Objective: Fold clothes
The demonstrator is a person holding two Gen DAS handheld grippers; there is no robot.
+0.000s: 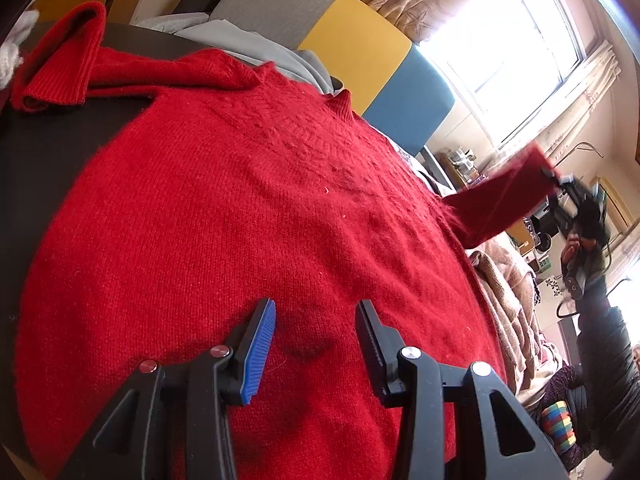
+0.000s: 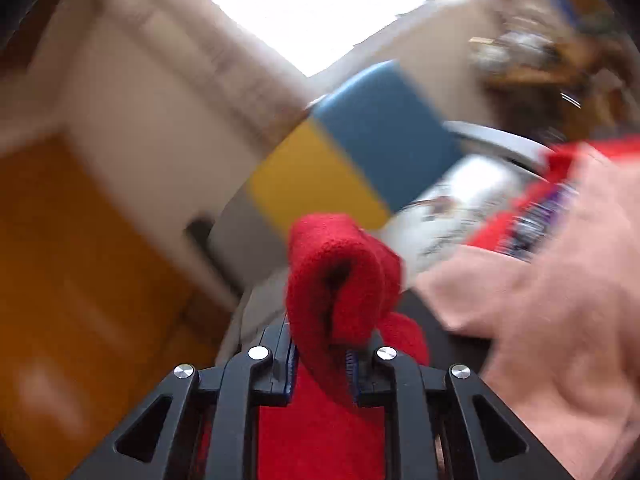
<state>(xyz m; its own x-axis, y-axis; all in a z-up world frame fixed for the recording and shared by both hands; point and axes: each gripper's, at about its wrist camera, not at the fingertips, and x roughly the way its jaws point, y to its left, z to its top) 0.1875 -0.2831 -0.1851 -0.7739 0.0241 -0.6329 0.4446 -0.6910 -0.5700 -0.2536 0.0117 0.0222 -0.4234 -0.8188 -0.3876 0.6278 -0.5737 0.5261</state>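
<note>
A red knitted sweater [image 1: 240, 208] lies spread on a dark table [image 1: 48, 140], collar towards the far side. My left gripper [image 1: 316, 312] stands open just above the sweater's lower body, with only the flat fabric beneath its fingers. The sweater's left sleeve [image 1: 60, 60] lies folded at the far left. My right gripper [image 1: 558, 178] is shut on the other sleeve [image 1: 504, 200] and holds it lifted off the table at the right. In the blurred right wrist view the red cuff [image 2: 336, 272] sticks up, pinched between the pads of the right gripper [image 2: 322, 356].
A pink-beige garment [image 1: 508, 280] lies in a heap at the table's right side, also the pink garment [image 2: 560, 300]. A sofa with grey, yellow and blue cushions [image 1: 352, 40] stands behind the table. A person's dark sleeve [image 1: 608, 340] is at the right. A white cloth [image 1: 12, 48] lies at the far left.
</note>
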